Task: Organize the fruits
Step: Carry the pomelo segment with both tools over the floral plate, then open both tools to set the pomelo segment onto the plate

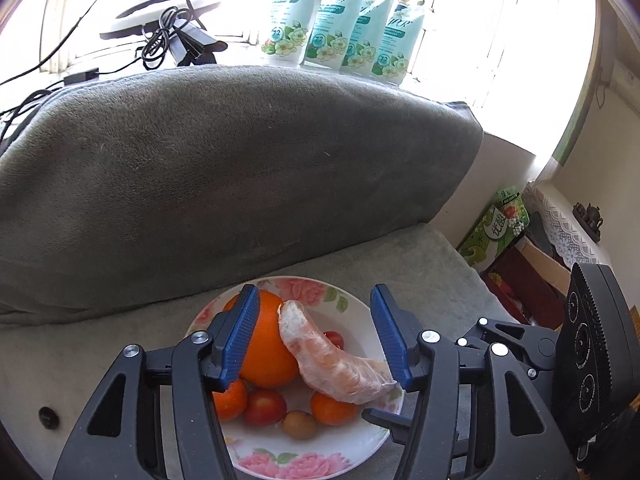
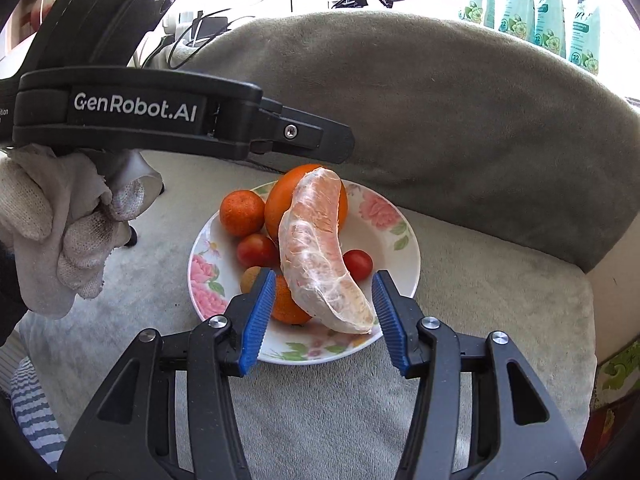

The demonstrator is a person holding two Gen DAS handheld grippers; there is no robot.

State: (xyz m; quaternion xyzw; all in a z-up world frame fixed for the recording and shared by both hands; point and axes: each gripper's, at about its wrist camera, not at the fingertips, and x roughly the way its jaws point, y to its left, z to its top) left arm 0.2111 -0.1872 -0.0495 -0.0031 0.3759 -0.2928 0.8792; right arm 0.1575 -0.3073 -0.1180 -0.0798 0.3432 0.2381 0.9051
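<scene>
Right now your left hand-held gripper (image 1: 316,340) hangs over the flowered plate (image 1: 352,312), its blue pads standing apart with nothing pressed between them. The peeled pomelo segment (image 1: 332,364) lies across the gap beneath; its lower end comes close to the right pad (image 1: 390,336), though you cannot tell from this view whether they touch. The left pad (image 1: 240,336) sits in front of the large orange (image 1: 266,356).

Your right hand-held gripper (image 2: 324,320) is likewise part-open and holds nothing. Its pads flank the near end of the pomelo segment (image 2: 320,256), which rests on the plate (image 2: 400,256) and leans up against the large orange (image 2: 284,196). The right pad (image 2: 390,320) is just beside the segment's tip; the left pad (image 2: 258,316) covers part of a small mandarin (image 2: 286,304).

On the plate you also have a second mandarin (image 2: 242,213) at the far left, a red cherry tomato (image 2: 256,250) beside it, another cherry tomato (image 2: 358,264) to the right of the segment, and a small tan fruit (image 2: 252,278), perhaps a longan, near the left pad.

The plate sits on a pale grey sofa seat (image 2: 480,272), in front of a darker grey back cushion (image 2: 440,112). Your gloved left hand (image 2: 68,224) grips the other tool's black body at the left of the right wrist view. Green floral pouches (image 1: 340,20) line the bright windowsill behind.
</scene>
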